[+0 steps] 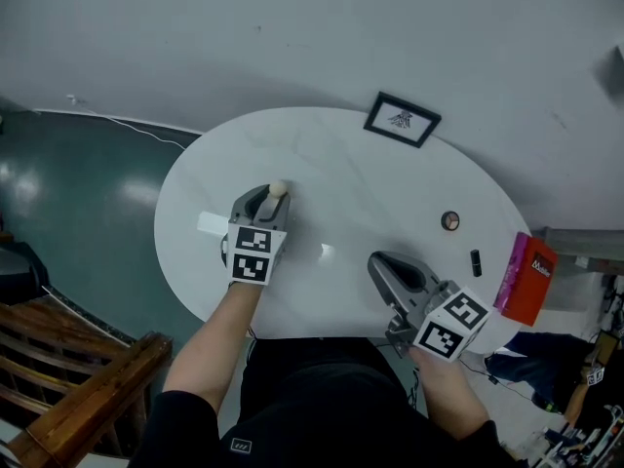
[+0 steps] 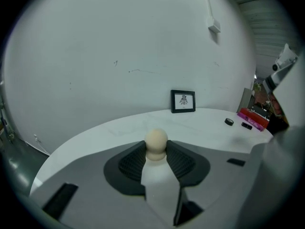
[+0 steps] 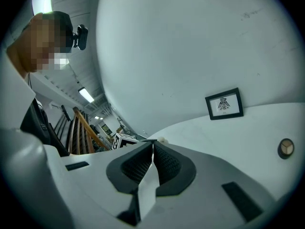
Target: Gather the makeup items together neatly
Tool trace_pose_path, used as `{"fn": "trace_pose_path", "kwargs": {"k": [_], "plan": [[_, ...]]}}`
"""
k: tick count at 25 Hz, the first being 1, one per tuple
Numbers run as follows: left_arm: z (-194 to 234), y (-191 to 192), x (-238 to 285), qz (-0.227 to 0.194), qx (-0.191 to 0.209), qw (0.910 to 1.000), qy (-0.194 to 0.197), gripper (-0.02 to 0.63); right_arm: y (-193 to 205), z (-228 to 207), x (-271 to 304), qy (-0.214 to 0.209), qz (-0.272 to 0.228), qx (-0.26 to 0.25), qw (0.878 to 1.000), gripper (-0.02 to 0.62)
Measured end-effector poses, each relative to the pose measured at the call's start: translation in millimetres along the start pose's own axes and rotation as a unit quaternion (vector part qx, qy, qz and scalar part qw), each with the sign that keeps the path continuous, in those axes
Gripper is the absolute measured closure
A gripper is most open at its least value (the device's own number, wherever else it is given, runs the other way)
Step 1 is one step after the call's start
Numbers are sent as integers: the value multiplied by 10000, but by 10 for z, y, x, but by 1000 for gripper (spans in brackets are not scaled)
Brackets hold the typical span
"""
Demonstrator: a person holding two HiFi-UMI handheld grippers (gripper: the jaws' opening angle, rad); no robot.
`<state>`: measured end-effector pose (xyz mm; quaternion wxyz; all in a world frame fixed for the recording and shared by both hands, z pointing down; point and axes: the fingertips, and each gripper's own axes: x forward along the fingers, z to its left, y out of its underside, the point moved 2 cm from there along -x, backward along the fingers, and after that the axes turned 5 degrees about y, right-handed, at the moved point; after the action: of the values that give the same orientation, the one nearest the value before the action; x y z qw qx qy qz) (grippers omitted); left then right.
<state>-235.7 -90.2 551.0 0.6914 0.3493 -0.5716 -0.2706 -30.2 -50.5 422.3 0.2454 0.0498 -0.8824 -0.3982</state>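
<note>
Left claw (image 1: pixel 274 199) clamps a beige ball (image 1: pixel 278 188); right claw (image 1: pixel 378 261) closed, empty, tilted down.

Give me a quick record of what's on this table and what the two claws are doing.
Surface: white oval table
Left gripper: shut on a beige sponge
Right gripper: shut, nothing between its jaws
Loose items: round compact and small black tube, toward the right
Box: pink-and-red box at the right rim
Far side: framed picture
</note>
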Motion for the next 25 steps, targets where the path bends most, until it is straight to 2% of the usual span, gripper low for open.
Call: {"fn": "trace_pose_path", "kwargs": {"k": [9, 25], "plan": [[20, 125, 212, -2, 83, 9999, 56, 466, 144, -45, 72, 118, 168, 64, 9998, 558], [25, 304, 254, 82, 55, 9999, 60, 460, 232, 69, -56, 302, 243, -30, 9992, 558]]}}
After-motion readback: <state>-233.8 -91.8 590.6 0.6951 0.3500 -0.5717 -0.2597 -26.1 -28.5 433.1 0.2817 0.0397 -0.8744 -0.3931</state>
